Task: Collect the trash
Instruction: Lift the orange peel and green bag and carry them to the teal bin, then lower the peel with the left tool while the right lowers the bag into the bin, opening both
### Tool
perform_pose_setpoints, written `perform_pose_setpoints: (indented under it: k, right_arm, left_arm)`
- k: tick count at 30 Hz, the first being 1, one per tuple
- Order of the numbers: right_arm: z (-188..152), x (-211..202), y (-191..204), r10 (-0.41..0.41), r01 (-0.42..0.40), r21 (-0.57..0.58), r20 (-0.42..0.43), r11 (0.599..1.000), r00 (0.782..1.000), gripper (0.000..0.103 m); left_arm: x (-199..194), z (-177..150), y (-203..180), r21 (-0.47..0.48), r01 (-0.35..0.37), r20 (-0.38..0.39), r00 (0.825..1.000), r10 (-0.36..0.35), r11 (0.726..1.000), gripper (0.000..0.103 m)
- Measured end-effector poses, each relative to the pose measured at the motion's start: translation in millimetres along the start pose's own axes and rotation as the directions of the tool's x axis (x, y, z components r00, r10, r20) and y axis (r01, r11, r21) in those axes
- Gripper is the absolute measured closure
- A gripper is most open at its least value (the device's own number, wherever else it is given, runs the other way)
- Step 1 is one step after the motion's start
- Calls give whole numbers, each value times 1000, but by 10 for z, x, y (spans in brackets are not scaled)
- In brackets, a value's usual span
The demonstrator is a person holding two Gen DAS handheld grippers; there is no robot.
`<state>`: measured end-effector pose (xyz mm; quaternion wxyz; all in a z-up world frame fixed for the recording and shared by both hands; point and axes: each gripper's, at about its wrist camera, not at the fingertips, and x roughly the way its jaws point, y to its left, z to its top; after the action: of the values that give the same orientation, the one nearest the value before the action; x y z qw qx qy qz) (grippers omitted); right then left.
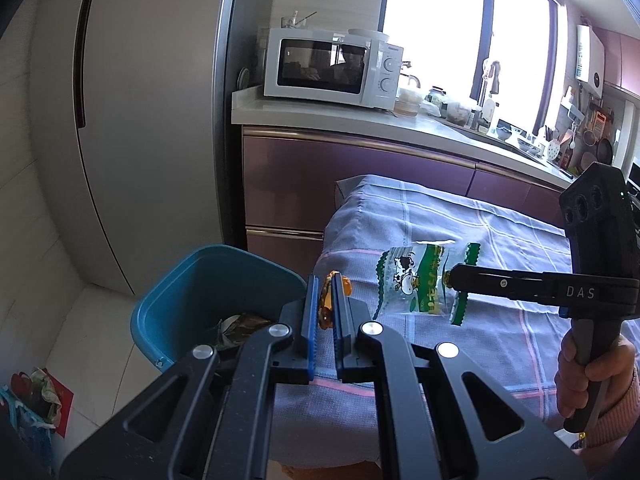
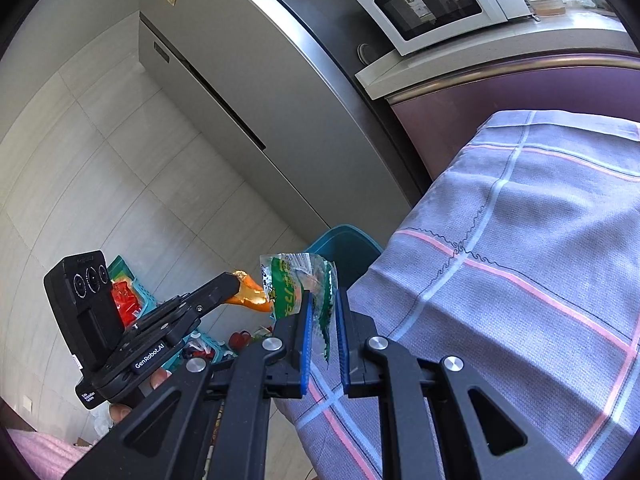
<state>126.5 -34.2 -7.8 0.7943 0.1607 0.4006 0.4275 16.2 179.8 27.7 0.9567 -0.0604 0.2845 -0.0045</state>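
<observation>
- A clear snack bag [image 1: 420,280] printed with green bands and a cartoon cow, crinkled, is pinched at its edge by the right claw [image 2: 323,312] above the checked cloth [image 1: 460,344] on the worktop.
- A shiny orange wrapper [image 1: 329,300], crumpled, is clamped in the left claw [image 1: 325,312].
- A teal bin [image 1: 192,288] stands just beside, trash inside.

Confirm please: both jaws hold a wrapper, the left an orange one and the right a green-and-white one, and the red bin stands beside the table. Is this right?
Not quite: the bin is blue, not red, as the left wrist view shows. The rest holds: the left gripper holds the orange wrapper, the right gripper the green-and-white wrapper.
</observation>
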Motion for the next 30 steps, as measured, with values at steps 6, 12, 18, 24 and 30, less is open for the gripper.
perform_pose_setpoints:
  k: [6, 12, 18, 24, 30]
  right_arm:
    - [1, 60, 28, 6, -6, -8, -14, 1000, 1000, 93]
    - [25, 138, 65, 8, -8, -15, -26, 1000, 1000, 93]
    - [30, 186, 122, 8, -9, -30, -34, 1000, 999, 93]
    - [41, 233, 160, 8, -10, -39, -42, 999, 999, 93]
    - [45, 292, 186, 11, -14, -44, -53, 999, 999, 93]
  left_arm:
    - [10, -22, 105, -16, -21, -3, 1000, 21, 1000, 96]
    - [20, -35, 218, -31, -38, -6, 999, 38, 999, 96]
    - [26, -32, 289, -44, -52, -8, 999, 51, 998, 96]
    - [25, -55, 343, -54, -61, -9, 998, 60, 997, 96]
    - [45, -44, 383, -65, -72, -11, 997, 71, 995, 96]
